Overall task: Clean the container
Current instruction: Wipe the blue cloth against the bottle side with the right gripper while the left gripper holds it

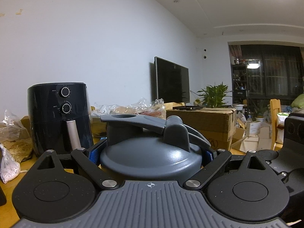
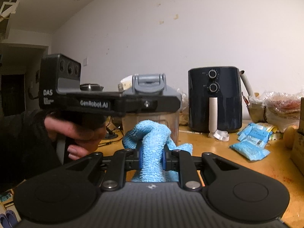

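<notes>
The container (image 1: 150, 159) has a grey flip-spout lid and a clear body (image 2: 171, 119). It stands on the wooden table (image 2: 237, 169). My left gripper (image 1: 151, 154) is shut on the container at its lid, with a blue pad (image 1: 94, 154) on each side. From the right wrist view the left gripper (image 2: 161, 102) shows side-on in a person's hand (image 2: 79, 131). My right gripper (image 2: 151, 157) is shut on a light blue cloth (image 2: 152, 140). The cloth bunches up just in front of the clear body; I cannot tell whether it touches.
A black air fryer (image 2: 214, 98) stands against the wall behind the container, also the air fryer (image 1: 58, 117). Blue packets (image 2: 250, 142) lie at the right. Plastic bags (image 1: 11, 133), a cardboard box (image 1: 203, 125) and a TV (image 1: 172, 79) crowd the far side.
</notes>
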Motion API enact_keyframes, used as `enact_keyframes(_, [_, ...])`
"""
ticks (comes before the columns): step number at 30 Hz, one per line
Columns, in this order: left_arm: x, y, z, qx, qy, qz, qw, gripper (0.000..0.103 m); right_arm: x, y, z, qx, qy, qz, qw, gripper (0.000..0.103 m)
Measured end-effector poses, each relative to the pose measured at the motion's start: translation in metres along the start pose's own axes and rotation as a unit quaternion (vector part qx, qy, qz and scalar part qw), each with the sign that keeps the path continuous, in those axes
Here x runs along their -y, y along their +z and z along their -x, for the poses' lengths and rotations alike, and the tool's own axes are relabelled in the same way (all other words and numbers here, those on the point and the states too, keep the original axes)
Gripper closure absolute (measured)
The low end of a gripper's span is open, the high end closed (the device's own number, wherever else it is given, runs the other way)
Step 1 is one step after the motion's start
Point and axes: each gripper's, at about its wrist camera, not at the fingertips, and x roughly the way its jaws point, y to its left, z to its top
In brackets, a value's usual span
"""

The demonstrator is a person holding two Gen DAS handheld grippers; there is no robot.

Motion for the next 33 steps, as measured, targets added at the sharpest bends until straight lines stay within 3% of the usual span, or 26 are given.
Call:
enact_keyframes(11, [0.001,0.002,0.001,-0.001,0.000,0.000,1.0000,0.008,-0.002,0.008,0.007,0.042,-0.001,0.004,0.999,0.090])
enact_keyframes(33, [0.003,0.003,0.002,-0.003,0.002,0.000,1.0000,0.008,-0.004,-0.005,-0.004,-0.007,-0.004,0.042,0.999,0.092])
